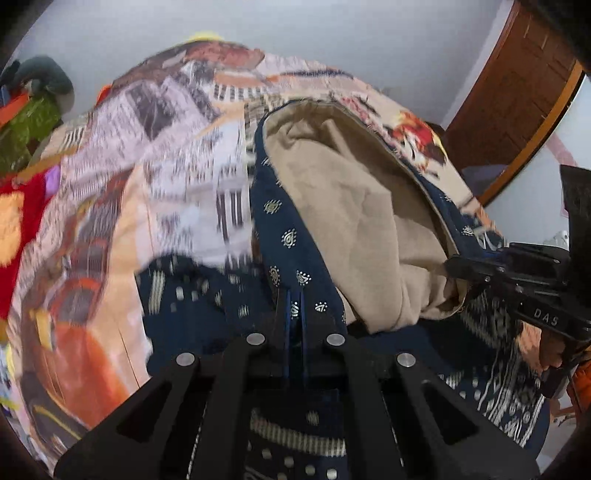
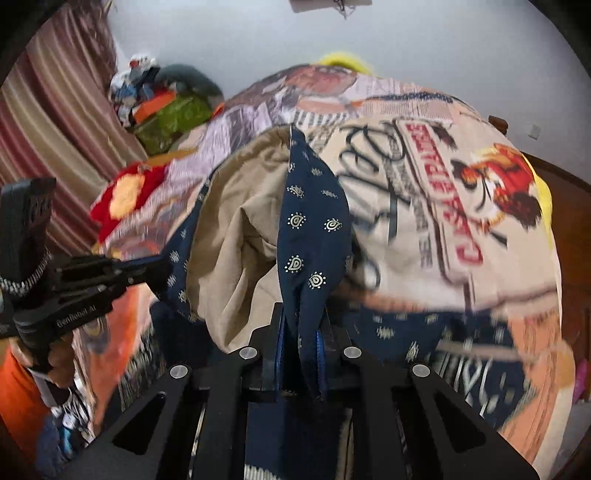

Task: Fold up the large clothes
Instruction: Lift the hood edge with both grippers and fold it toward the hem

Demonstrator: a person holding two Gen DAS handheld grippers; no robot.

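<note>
Between the closed tips of the left gripper (image 1: 294, 314) sits a fold of the dark blue dress (image 1: 288, 236) with little gold drop shapes. Its two fingers are pressed together on the cloth, with no gap to see. Ahead of these tips the blue edge runs up and away, and beside it, to the right, the tan lining (image 1: 343, 206) of the dress bulges out like a soft bag. Far to the right of the left tongs, the right gripper (image 1: 452, 264) comes in from the side and pinches the other edge of the same dress, where blue trim meets tan lining.

Seen from the right wrist, the right gripper (image 2: 300, 334) is nearly closed, and a bunch of blue cloth (image 2: 314, 229) hangs between its fingers, squeezed tight. To the left of these tips lies the tan lining (image 2: 240, 240) again, and past it the left gripper (image 2: 155, 271) holds its own edge. A hand (image 2: 59, 360) wraps around that gripper's handle, next to an orange sleeve (image 2: 18, 398).

Under and behind the dress lies a bedspread (image 2: 443, 221) with big printed words and pictures. Beyond it, past both tongs, sits a pile of clothes (image 2: 166, 107) by a striped curtain (image 2: 55, 110), and a white wall (image 1: 332, 33) stands behind
</note>
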